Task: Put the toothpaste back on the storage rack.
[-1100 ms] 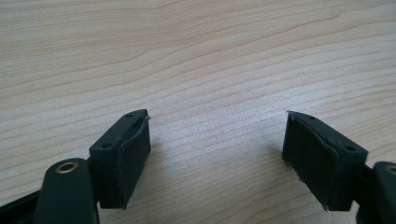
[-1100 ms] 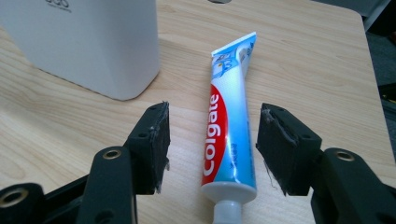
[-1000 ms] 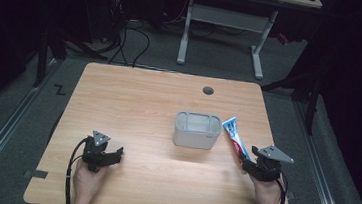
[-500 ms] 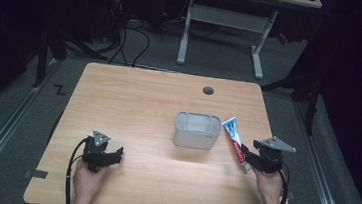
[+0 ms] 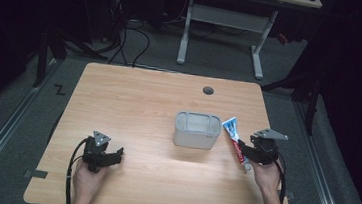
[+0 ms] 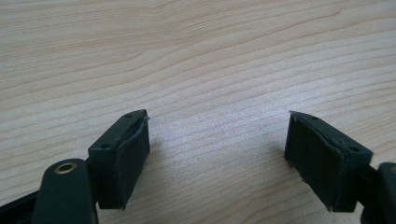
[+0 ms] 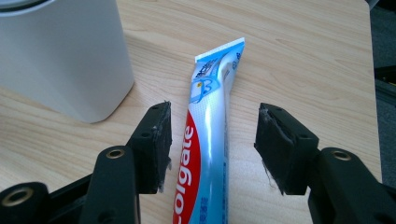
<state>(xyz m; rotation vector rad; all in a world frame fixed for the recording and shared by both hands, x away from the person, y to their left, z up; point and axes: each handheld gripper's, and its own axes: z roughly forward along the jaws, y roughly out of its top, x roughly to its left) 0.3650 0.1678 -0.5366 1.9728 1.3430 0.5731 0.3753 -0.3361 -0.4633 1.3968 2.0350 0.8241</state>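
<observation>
A red, white and blue toothpaste tube (image 5: 232,136) lies flat on the wooden table (image 5: 133,102), just right of a white open-topped container (image 5: 196,130). My right gripper (image 5: 243,151) sits low over the tube's near end, open. In the right gripper view the tube (image 7: 210,93) runs between the jaws, and there is a gap between it and each of the two pads (image 7: 156,140). The container (image 7: 60,60) stands to the upper left there. My left gripper (image 5: 113,155) rests at the table's front left, open, with bare wood between its pads (image 6: 133,154).
A round cable hole (image 5: 208,90) sits near the table's far edge. The table's right edge is close to my right hand. Beyond the table are a dark floor, cables and a white desk frame (image 5: 224,21).
My right gripper has moved away from the front edge and slightly left along the tube. The tube, the container and the left gripper have stayed put.
</observation>
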